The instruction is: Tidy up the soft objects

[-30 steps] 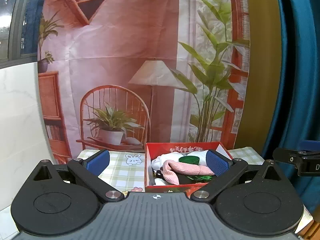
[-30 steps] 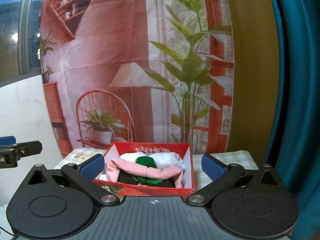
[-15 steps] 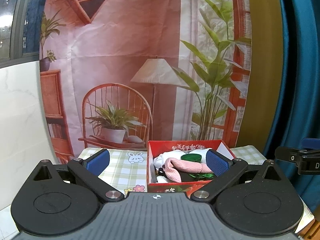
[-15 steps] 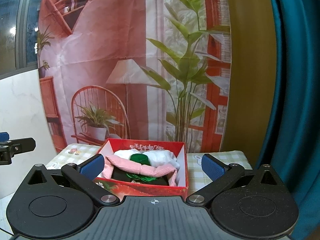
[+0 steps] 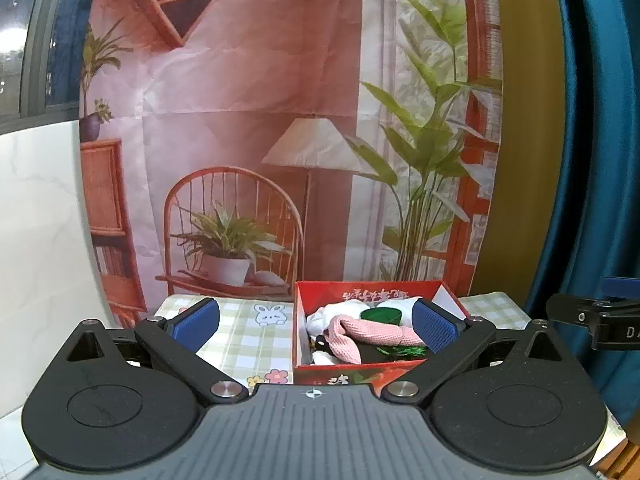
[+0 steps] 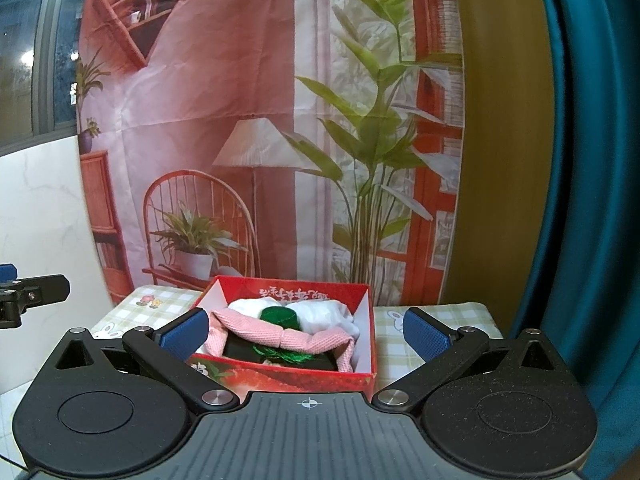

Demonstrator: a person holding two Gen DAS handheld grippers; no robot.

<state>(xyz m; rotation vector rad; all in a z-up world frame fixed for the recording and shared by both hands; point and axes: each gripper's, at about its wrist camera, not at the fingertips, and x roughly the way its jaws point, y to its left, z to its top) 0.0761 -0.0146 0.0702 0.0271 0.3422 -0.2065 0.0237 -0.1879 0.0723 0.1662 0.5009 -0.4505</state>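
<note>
A red cardboard box stands on a checked tablecloth and holds soft things. A pink knitted cloth lies across white cloth, a green roll and a dark item with green threads. My left gripper is open, held back from the box with nothing between its fingers. My right gripper is also open and empty, facing the box from just in front of it.
A printed backdrop of a chair, lamp and plants hangs right behind the table. A teal curtain closes off the right side and a white marble wall the left. Checked cloth lies bare left of the box and right of it.
Both grippers drew back a little from the box, which now sits slightly farther and lower in view. Both stay open; the box contents have not moved.
</note>
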